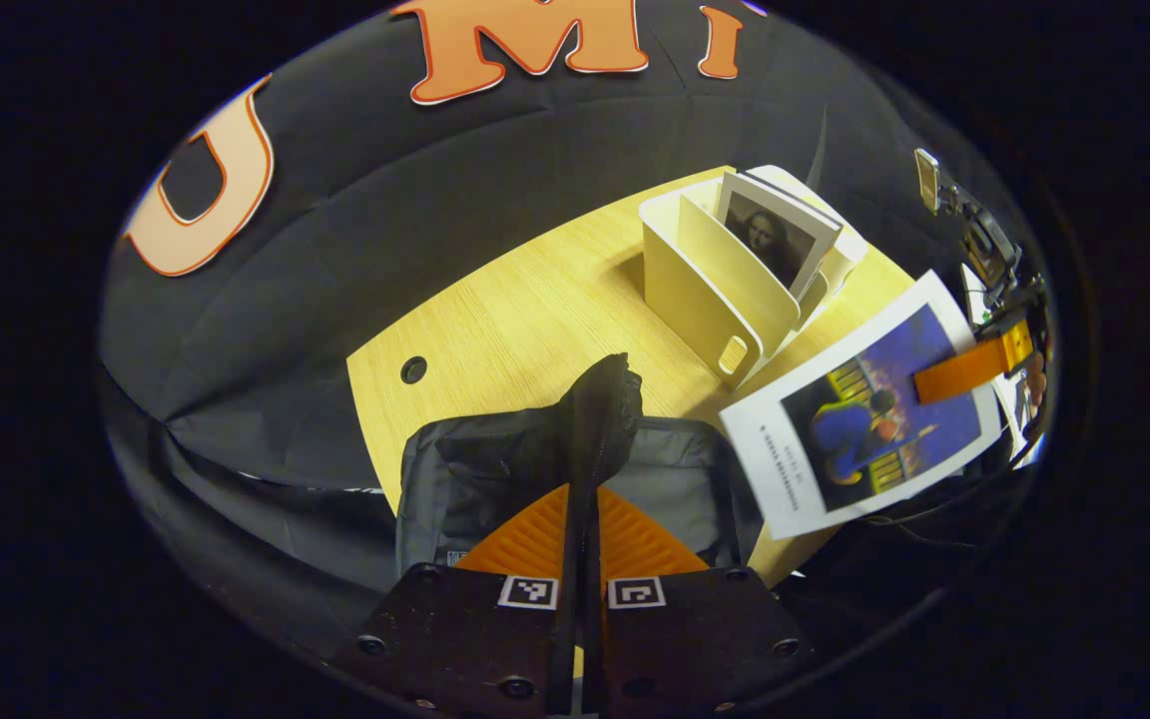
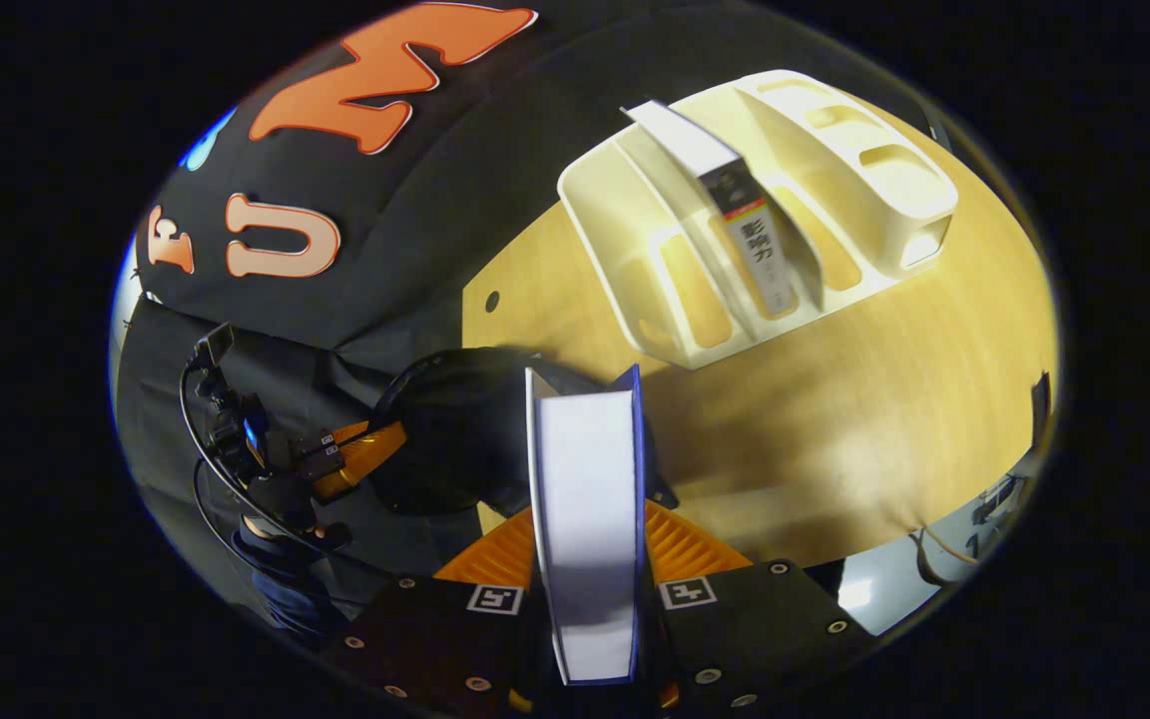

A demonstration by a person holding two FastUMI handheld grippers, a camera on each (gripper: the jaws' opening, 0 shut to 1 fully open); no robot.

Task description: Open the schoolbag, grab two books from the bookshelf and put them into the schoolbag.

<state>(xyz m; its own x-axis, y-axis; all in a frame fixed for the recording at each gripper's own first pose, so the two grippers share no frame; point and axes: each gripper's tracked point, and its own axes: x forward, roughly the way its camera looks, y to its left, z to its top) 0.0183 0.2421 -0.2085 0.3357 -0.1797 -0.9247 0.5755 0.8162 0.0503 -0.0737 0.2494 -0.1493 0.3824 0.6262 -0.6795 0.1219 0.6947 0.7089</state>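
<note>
Hand-held gripper (image 1: 580, 559) — black plates, screws, 2 square markers.

left hand-held gripper (image 1: 580, 539): clamped on bag flap (image 1: 595, 419) | right hand-held gripper (image 2: 585, 559): clamped on book (image 2: 585, 519)

The light wooden worktop (image 1: 535, 310) carries a cream plastic bookshelf (image 1: 725, 290) and a black fabric schoolbag (image 1: 495, 469).

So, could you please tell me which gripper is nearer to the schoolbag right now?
Left. The left gripper is shut on the schoolbag's flap, holding it up. The right gripper is off to the side, holding a book beside the bag.
</note>
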